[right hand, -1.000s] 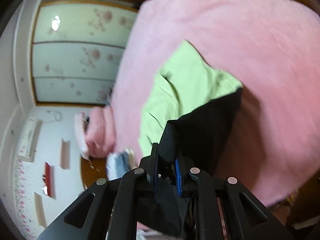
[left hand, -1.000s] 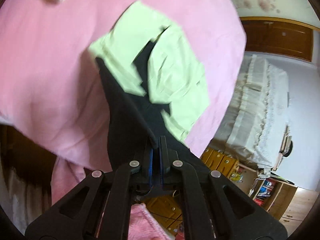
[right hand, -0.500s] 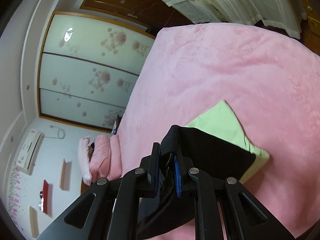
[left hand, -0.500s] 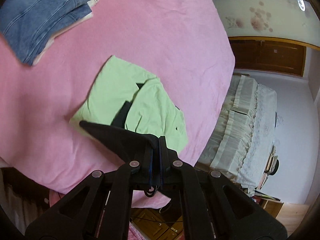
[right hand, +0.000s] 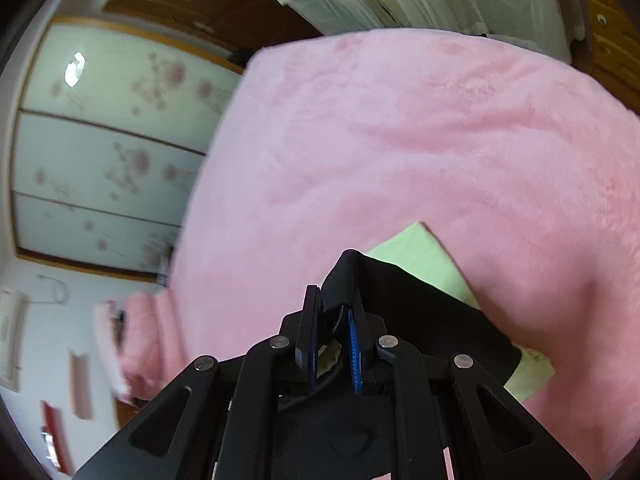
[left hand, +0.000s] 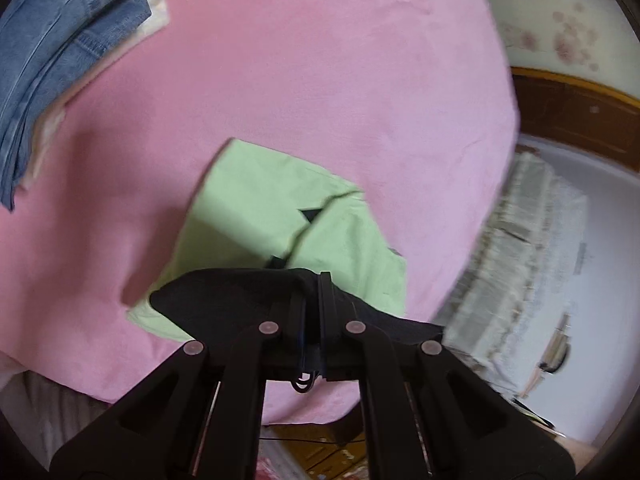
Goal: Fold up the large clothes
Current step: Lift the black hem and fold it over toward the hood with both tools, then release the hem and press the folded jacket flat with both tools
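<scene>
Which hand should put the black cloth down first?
Neither alone, probably. The left gripper and right gripper each pinch an edge of the black fabric garment, which hangs over the light green folded garment. Lowering together looks best.

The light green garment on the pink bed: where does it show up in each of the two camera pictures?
Left wrist view: the light green garment lies centre, just beyond the left claw.
Right wrist view: only a strip shows lower right, past the right claw.
Shared landmark: the black cloth both claws pinch, lying over the green one, on the pink blanket.
</scene>
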### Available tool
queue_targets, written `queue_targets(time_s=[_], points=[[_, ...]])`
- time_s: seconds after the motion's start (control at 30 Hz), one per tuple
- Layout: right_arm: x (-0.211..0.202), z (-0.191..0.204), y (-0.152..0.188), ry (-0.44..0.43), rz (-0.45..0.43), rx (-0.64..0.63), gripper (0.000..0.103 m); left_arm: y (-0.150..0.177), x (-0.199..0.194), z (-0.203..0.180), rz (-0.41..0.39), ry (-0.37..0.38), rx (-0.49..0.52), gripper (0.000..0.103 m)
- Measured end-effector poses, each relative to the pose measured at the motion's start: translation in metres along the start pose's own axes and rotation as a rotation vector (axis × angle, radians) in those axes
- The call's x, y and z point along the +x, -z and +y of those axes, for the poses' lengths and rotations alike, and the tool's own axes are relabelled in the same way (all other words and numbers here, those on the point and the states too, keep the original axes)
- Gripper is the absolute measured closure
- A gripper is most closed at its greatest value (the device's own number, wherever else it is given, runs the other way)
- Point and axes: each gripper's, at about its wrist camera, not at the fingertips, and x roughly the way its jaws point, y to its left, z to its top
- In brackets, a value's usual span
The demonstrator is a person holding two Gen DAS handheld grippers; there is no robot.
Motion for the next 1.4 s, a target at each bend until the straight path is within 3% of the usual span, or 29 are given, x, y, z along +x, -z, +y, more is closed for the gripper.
queue_targets(time_s=[0.1,0.17,0.2,0.27,0.33,0.37,0.43,0.5,0.63,0.73,0.9,0.97,1.03,1.17,1.2,1.23,1.27,1.33,1.4], points=[[0.027,0.014,-0.009,0.074,0.016,-0.037,0.091,-0.014,0.014,-0.006,-0.007,-0.041,-0.023,0.100],[0.038,0.022,-0.013,0.115,0.020,-0.074,0.085,-0.020,0.014,-0.013,-0.029,-0.115,-0.033,0.091],[0.039,0.029,-0.015,0.126,0.000,-0.111,0.076,-0.020,0.009,-0.023,-0.070,-0.167,0.013,0.087],[0.032,0.041,-0.014,0.119,-0.058,-0.183,0.065,-0.014,-0.006,-0.045,-0.170,-0.216,0.164,0.053],[0.024,0.052,-0.010,0.092,-0.082,-0.258,0.059,0.006,-0.027,-0.069,-0.306,-0.241,0.351,0.038],[0.022,0.057,-0.007,0.083,-0.081,-0.290,0.058,0.012,-0.033,-0.075,-0.337,-0.252,0.399,0.038],[0.019,0.066,-0.001,0.078,-0.076,-0.347,0.054,0.031,-0.041,-0.087,-0.383,-0.289,0.509,0.038],[0.018,0.072,0.006,0.066,-0.059,-0.377,0.052,0.043,-0.041,-0.089,-0.387,-0.292,0.550,0.038],[0.016,0.077,0.030,0.046,-0.066,-0.413,0.047,0.077,-0.027,-0.071,-0.381,-0.250,0.542,0.038],[0.016,0.077,0.069,0.050,-0.035,-0.431,0.044,0.110,0.003,-0.046,-0.323,-0.208,0.558,0.038],[0.035,0.060,0.142,0.076,0.015,-0.483,0.044,0.173,0.070,-0.017,-0.196,-0.245,0.582,0.038],[0.046,0.053,0.174,0.084,0.065,-0.492,0.048,0.191,0.091,-0.013,-0.172,-0.262,0.583,0.038],[0.059,0.049,0.207,0.070,0.133,-0.526,0.068,0.209,0.109,-0.014,-0.175,-0.270,0.596,0.038],[0.094,0.042,0.262,-0.006,0.280,-0.645,0.087,0.239,0.135,-0.014,-0.246,-0.224,0.659,0.041],[0.106,0.039,0.276,-0.036,0.313,-0.679,0.091,0.244,0.144,-0.012,-0.262,-0.219,0.664,0.043],[0.114,0.036,0.288,-0.060,0.330,-0.705,0.095,0.244,0.155,-0.011,-0.256,-0.221,0.673,0.053],[0.123,0.031,0.297,-0.079,0.340,-0.725,0.095,0.246,0.166,-0.010,-0.245,-0.228,0.684,0.071],[0.147,0.016,0.316,-0.115,0.390,-0.736,0.095,0.246,0.191,-0.005,-0.218,-0.238,0.702,0.093],[0.169,-0.002,0.327,-0.131,0.453,-0.693,0.095,0.241,0.218,0.004,-0.144,-0.230,0.702,0.097]])
